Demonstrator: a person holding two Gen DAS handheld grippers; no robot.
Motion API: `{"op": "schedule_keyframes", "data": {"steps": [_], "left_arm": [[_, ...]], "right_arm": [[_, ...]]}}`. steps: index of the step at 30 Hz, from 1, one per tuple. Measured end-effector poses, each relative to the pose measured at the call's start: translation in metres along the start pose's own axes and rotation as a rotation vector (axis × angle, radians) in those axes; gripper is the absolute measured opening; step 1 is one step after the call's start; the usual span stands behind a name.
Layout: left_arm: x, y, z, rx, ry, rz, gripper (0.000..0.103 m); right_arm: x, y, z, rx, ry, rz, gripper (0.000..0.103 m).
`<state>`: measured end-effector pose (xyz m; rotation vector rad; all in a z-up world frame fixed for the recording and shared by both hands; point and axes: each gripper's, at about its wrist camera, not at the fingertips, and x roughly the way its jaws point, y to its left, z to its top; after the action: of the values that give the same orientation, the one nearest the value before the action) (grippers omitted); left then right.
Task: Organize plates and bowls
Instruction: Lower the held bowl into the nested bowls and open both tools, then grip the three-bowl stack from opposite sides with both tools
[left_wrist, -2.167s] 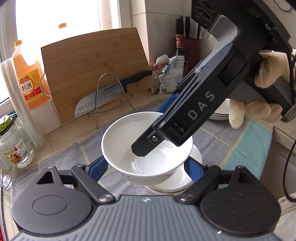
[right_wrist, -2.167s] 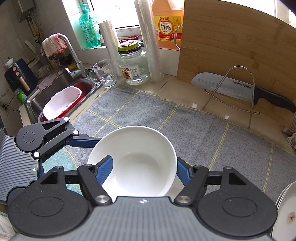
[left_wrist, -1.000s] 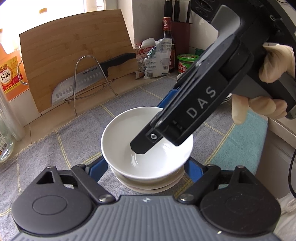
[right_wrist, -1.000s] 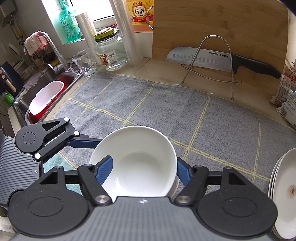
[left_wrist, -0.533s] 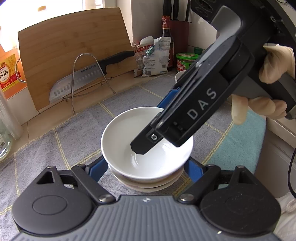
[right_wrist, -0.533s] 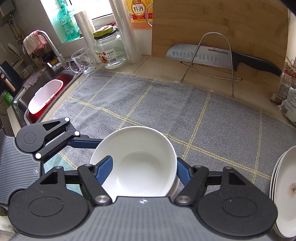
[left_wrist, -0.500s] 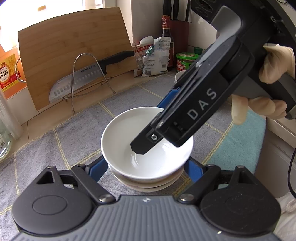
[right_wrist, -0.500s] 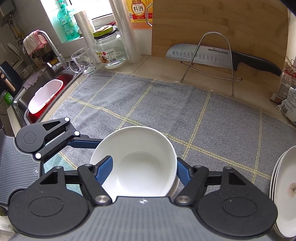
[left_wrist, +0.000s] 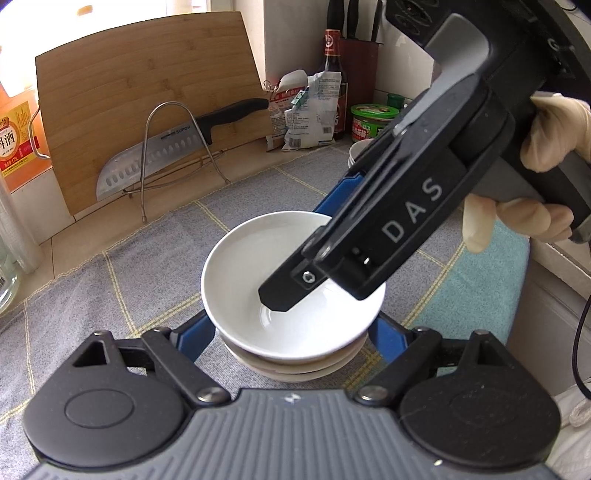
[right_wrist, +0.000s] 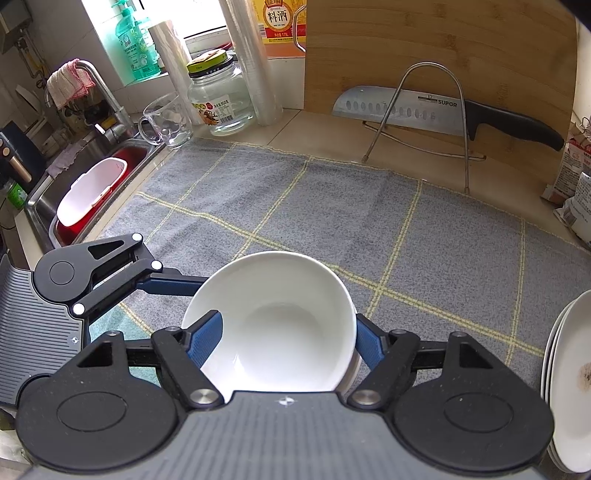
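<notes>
I have the white bowl (right_wrist: 275, 321) nested on the bowl stack (left_wrist: 295, 363) on the grey mat (right_wrist: 332, 206); my right tool (right_wrist: 288, 336) has just been opening, pads barely clear; left tool (left_wrist: 291, 328) open astride it; I'd spread wider, lift straight up, no nudging.

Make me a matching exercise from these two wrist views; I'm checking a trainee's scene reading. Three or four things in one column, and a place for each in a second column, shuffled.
Things:
1. top bowl
2. knife
3. plates
4. white tub

Places:
A. in the sink
B. on a stack of bowls
C. stacked at the mat's right edge
D. on a wire rack against the cutting board

Pairs: 1-B, 2-D, 3-C, 4-A
</notes>
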<state>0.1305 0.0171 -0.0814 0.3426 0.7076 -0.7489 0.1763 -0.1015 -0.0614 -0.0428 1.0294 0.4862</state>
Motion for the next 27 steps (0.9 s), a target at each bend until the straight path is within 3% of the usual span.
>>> {"op": "schedule_keyframes", "data": {"steps": [4, 6, 8, 18, 27], "left_arm": [[0.002, 0.000, -0.001, 0.005, 0.005, -0.006, 0.090], [-0.001, -0.002, -0.001, 0.020, -0.008, 0.001, 0.091], [-0.003, -0.002, -0.001, 0.020, -0.009, -0.002, 0.091], [-0.021, -0.001, -0.008, 0.042, -0.045, 0.005, 0.097], [-0.008, 0.017, -0.028, 0.004, 0.043, 0.013, 0.098]], "right_arm": [[0.001, 0.001, 0.000, -0.008, 0.005, 0.020, 0.088], [0.001, 0.004, -0.001, -0.018, 0.003, 0.013, 0.100], [0.000, 0.007, -0.002, -0.038, -0.006, -0.005, 0.103], [-0.014, 0.002, -0.009, -0.058, -0.062, -0.039, 0.103], [-0.028, 0.004, -0.033, -0.095, -0.069, -0.069, 0.103]]}}
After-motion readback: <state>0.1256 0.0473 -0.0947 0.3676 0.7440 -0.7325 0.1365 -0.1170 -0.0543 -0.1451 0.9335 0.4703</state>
